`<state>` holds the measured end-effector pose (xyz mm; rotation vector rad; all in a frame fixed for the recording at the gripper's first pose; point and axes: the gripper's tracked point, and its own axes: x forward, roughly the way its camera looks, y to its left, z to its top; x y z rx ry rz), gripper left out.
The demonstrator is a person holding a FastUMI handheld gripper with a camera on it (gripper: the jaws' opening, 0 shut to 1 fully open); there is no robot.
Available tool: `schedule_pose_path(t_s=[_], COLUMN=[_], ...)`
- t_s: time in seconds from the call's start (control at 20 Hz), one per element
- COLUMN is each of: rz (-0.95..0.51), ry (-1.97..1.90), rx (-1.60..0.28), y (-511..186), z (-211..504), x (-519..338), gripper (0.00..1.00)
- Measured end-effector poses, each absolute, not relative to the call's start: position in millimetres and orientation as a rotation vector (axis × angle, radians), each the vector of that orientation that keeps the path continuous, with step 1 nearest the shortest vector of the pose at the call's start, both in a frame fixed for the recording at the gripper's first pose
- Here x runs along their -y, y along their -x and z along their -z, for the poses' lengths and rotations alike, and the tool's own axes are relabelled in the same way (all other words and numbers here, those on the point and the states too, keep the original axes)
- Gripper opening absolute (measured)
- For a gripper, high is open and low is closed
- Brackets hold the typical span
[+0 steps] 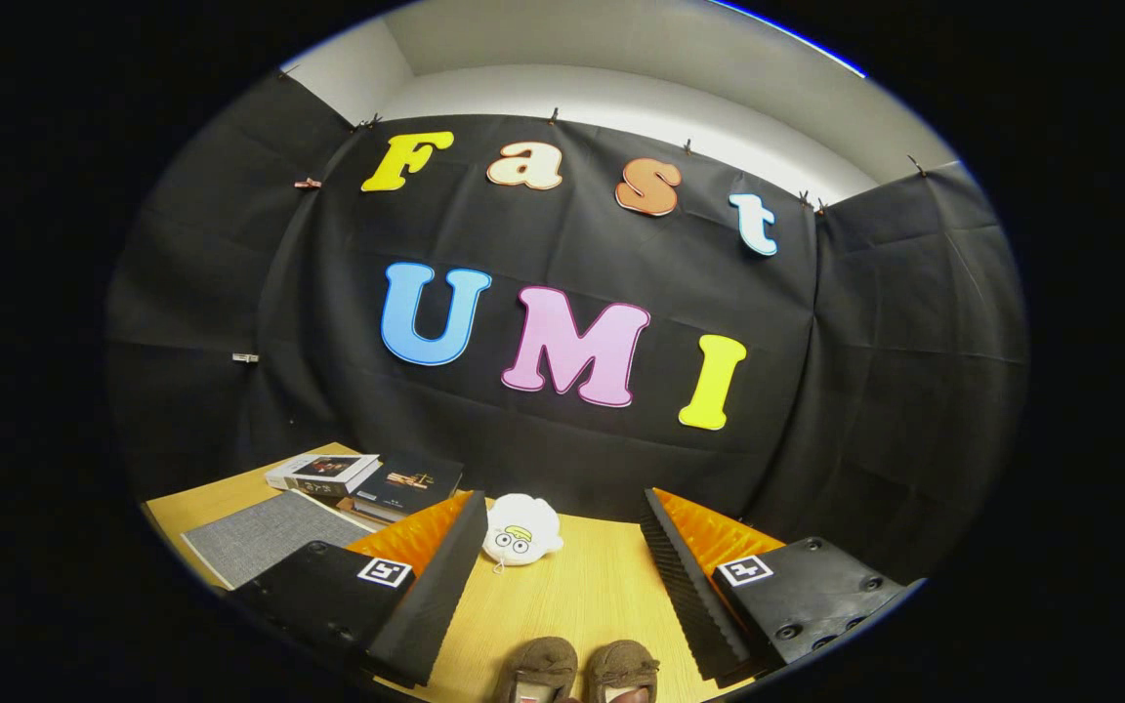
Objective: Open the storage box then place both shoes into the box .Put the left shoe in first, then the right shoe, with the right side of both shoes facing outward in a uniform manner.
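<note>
Two brown fuzzy shoes sit side by side on the wooden table, low between my fingers: the left one and the right one, toes pointing away from me. Only their front parts show. My gripper is open, its fingers spread wide to either side of the shoes and holding nothing.
A small white plush toy lies on the table just beyond the fingers. Further left are a grey mat and a few stacked books. The black cloth wall stands behind the table.
</note>
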<state>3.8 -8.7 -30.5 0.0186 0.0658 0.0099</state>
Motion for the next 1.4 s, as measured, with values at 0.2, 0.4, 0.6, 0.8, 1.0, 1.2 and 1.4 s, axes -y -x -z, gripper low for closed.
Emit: schedule_pose_path(t_s=[0.2,0.4,0.6,0.8,1.0,1.2,1.4], rz=[-0.046,-0.141,-0.284,-0.460,-0.585,-0.684,-0.782], ry=[-0.040,-0.108,-0.161,-0.281,-0.534,-0.746,-0.923], rx=[-0.104,-0.149,-0.204,-0.304,-0.462,-0.591,-0.701], y=[-8.8,-10.9,-11.7,-6.3,4.5,15.9,26.3], z=[42.0,56.2,74.5,101.1,128.8,149.2,168.6], x=[3.4,-11.5,-37.5,-72.2,-106.1,-133.0,-153.9], gripper=[0.97,0.97,0.97,0.97,0.98,0.98,0.98])
